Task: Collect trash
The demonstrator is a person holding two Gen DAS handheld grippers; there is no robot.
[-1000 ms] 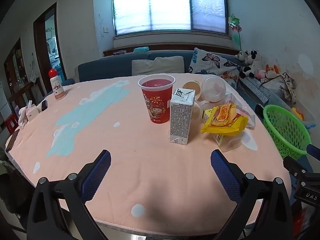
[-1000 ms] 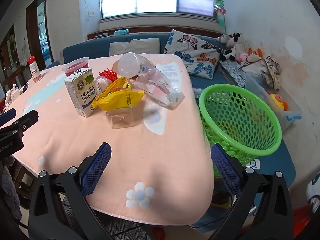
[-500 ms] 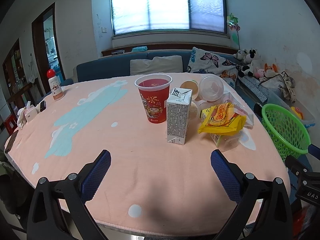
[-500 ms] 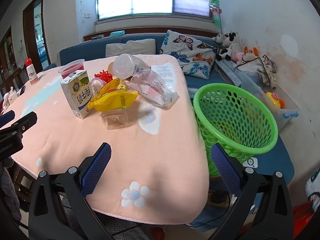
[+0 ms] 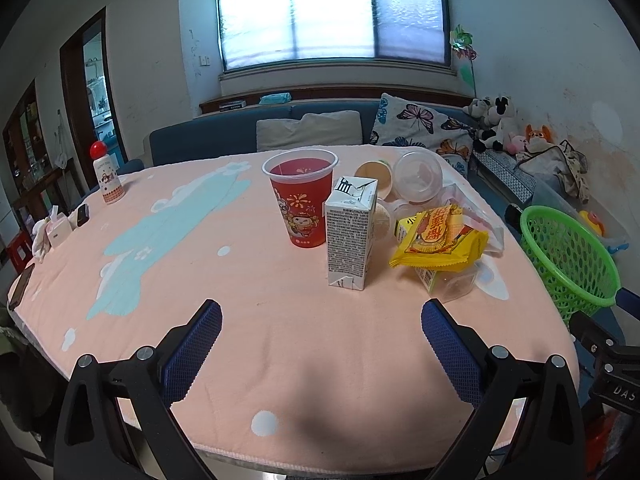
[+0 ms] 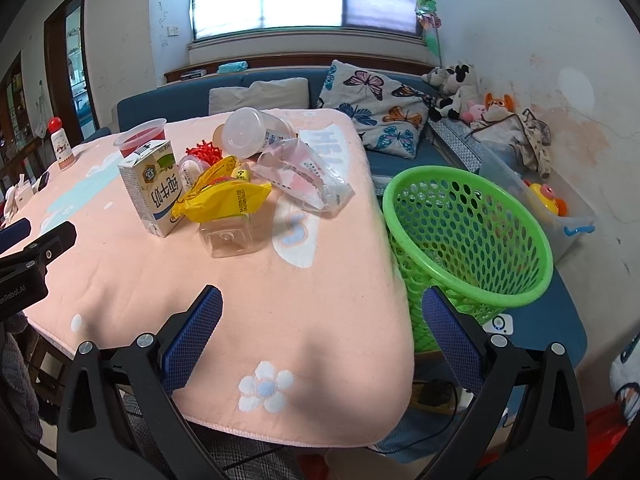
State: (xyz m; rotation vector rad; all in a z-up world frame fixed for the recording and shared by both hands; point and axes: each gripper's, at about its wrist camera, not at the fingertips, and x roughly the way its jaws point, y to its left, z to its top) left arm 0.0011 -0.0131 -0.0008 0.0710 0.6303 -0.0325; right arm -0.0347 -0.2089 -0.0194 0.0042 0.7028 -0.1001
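Both tools are spread wide, nothing held: left gripper [image 5: 321, 334], right gripper [image 6: 322, 320]. Trash is clustered mid-table: white rectangular milk carton [image 5: 350, 232], yellow crinkled snack wrapper [image 5: 438, 238], clear square plastic jar [image 6: 234, 236] beneath it. Green perforated plastic basket [image 6: 470, 240] sits just beside the table edge. Carton should be taken first, pinched across its narrow faces, kept upright.
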